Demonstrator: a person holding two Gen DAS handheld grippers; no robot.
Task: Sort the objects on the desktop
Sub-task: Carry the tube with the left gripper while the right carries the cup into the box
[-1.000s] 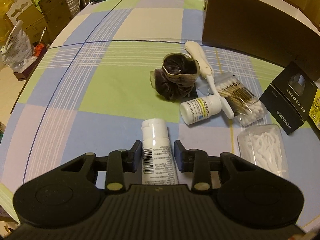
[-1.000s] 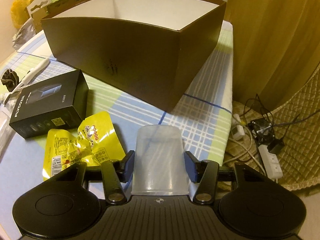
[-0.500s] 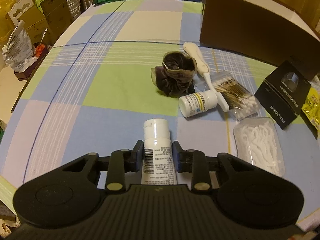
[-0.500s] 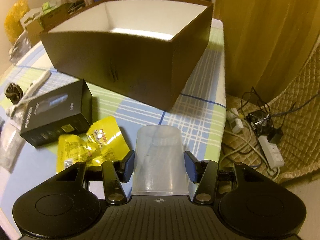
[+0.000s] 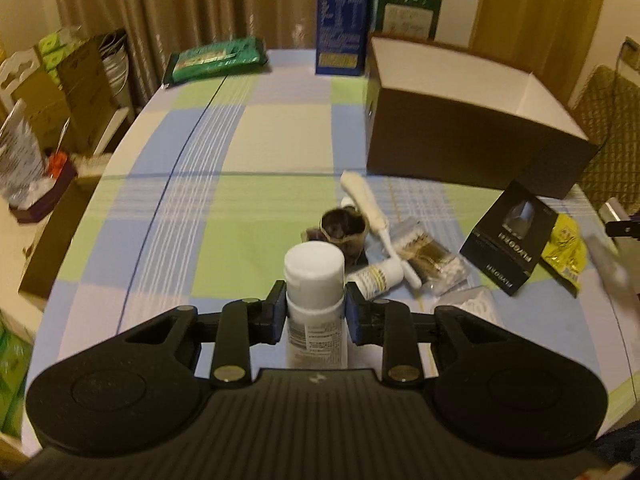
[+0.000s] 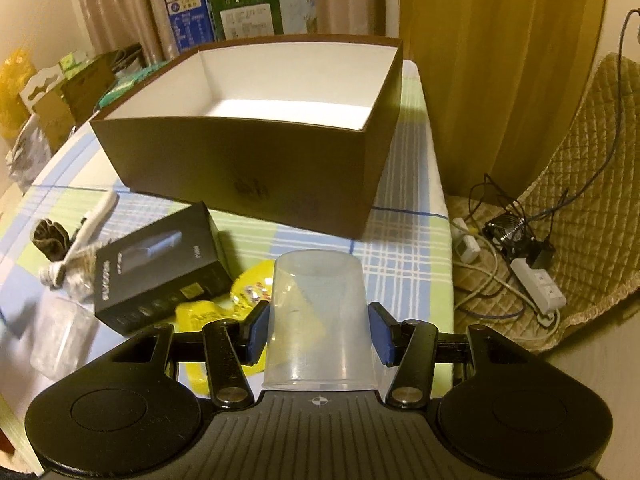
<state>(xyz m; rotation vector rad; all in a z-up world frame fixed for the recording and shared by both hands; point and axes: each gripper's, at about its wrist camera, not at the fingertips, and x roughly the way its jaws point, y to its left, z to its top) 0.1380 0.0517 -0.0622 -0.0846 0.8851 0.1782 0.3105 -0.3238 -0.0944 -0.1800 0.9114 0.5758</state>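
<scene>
Place: a home room
Signs: checked tablecloth (image 5: 168, 208), curtains (image 6: 492, 72) (drawn), milk cartons (image 6: 208, 4), quilted chair cover (image 6: 592, 152)

Open ground: the checked blue-and-green tablecloth (image 5: 168, 216) lies bare across its left half.
Box mouth: the brown cardboard box with white lining (image 6: 256, 148) stands open-topped, nothing over it.
Blocked approach: a black carton (image 6: 160, 268) and a yellow foil packet (image 6: 208, 316) lie before the box's near wall.
Centre clutter: a dark scrunchie (image 5: 340, 230), a white brush (image 5: 370, 208) and a bag of cotton swabs (image 5: 432, 264) crowd together.
</scene>
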